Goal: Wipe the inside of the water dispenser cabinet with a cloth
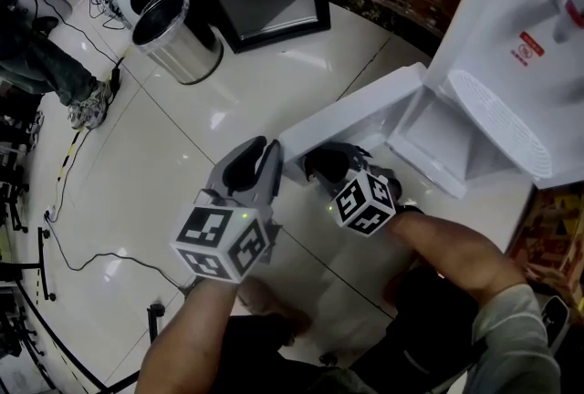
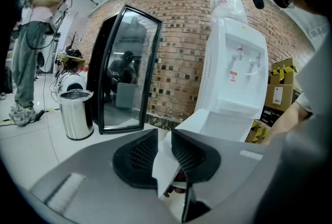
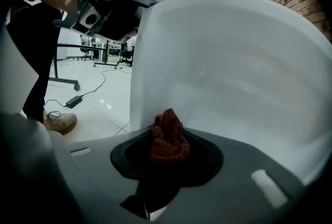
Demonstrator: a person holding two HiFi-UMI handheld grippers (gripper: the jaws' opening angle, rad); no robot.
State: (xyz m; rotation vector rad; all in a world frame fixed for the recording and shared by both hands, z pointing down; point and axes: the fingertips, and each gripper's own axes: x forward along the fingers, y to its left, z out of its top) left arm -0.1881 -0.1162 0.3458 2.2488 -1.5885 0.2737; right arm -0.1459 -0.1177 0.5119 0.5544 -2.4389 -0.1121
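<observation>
Wiping step about to begin, by look of it. Left gripper [image 1: 262,155] jaws pinching edge of open white door [image 1: 356,120], holding it swung out from water dispenser [image 1: 511,36]. Right gripper [image 1: 330,166] jaws clamped on bunched dark red cloth [image 3: 168,139], close to door's inner face; contact unclear. Next move probably: carry cloth into cabinet [image 1: 438,137], press on wall, sweep, keep door steady.
</observation>
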